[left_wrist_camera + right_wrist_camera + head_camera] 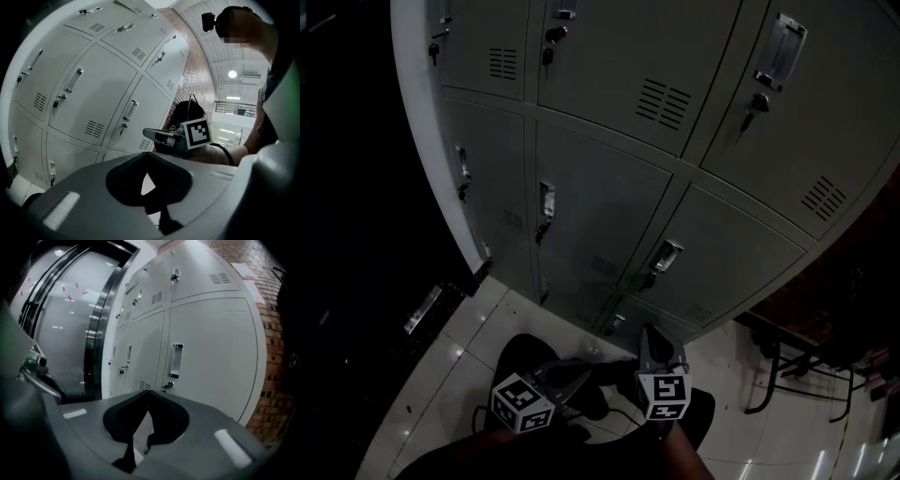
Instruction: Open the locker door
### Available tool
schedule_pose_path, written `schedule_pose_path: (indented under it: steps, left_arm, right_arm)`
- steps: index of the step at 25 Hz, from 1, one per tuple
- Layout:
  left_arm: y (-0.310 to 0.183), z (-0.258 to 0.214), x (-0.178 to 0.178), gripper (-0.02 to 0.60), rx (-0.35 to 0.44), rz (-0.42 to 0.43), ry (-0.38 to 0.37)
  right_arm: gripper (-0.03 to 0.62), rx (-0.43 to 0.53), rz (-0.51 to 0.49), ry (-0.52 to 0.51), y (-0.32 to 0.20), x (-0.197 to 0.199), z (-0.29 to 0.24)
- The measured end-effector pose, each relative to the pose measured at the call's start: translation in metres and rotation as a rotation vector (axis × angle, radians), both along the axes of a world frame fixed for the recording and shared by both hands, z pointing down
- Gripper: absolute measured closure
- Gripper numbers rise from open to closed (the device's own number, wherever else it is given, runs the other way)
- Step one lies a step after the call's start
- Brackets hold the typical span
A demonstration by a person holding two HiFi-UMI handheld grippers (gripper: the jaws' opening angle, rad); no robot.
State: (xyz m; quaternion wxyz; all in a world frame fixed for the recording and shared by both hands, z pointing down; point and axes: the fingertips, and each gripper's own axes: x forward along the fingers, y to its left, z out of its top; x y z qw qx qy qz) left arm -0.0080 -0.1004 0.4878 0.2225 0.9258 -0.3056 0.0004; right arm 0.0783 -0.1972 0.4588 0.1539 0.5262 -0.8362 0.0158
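My left gripper (pixel 143 154) has its jaws together on nothing; my right gripper (pixel 148 392) likewise; neither touches the locker door (pixel 211 348) ahead, which sits closed and flush in the grey locker bank (pixel 609 187); glossy white floor tiles (pixel 478 328) lie below; a brick wall (pixel 276 357) stands to the right.

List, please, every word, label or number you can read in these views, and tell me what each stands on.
No text is readable in any view.
Locker doors: no legible labels or numbers.
Marker cubes: black-and-white square patterns only, no letters.
White sheet on the brick wall: too blurred to read.
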Motion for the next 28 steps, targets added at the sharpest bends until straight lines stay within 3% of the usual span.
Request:
schedule_pose_path:
  steps: [6,9,15,18,22,25,28]
  left_arm:
    - [-0.001,-0.001,-0.004,0.57,0.007,0.002,0.014]
    - [-0.002,-0.003,-0.004,0.57,0.013,0.0,0.025]
    - [0.002,-0.008,-0.007,0.571,0.028,0.006,0.028]
    - [0.006,-0.006,-0.009,0.569,0.026,0.004,0.03]
    - [0.009,-0.006,-0.012,0.569,0.02,-0.003,0.039]
    - [0.01,-0.005,-0.016,0.569,0.015,-0.007,0.041]
    - [0.009,-0.004,-0.019,0.569,0.012,-0.011,0.041]
  right_arm:
    - [0.589,0.071,-0.023,0.383,-0.039,0.0,0.012]
    - [0.548,0.1,-0.033,0.597,-0.055,0.002,0.018]
    - [0.522,0.225,-0.071,1.12,-0.083,0.0,0.027]
    - [0.488,0.261,-0.061,1.312,-0.097,0.001,0.032]
    - [0.471,0.256,-0.036,1.386,-0.11,0.0,0.042]
    - [0.543,0.263,0.006,1.374,-0.113,0.0,0.042]
    - [0.553,0.27,0.053,1.325,-0.115,0.001,0.04]
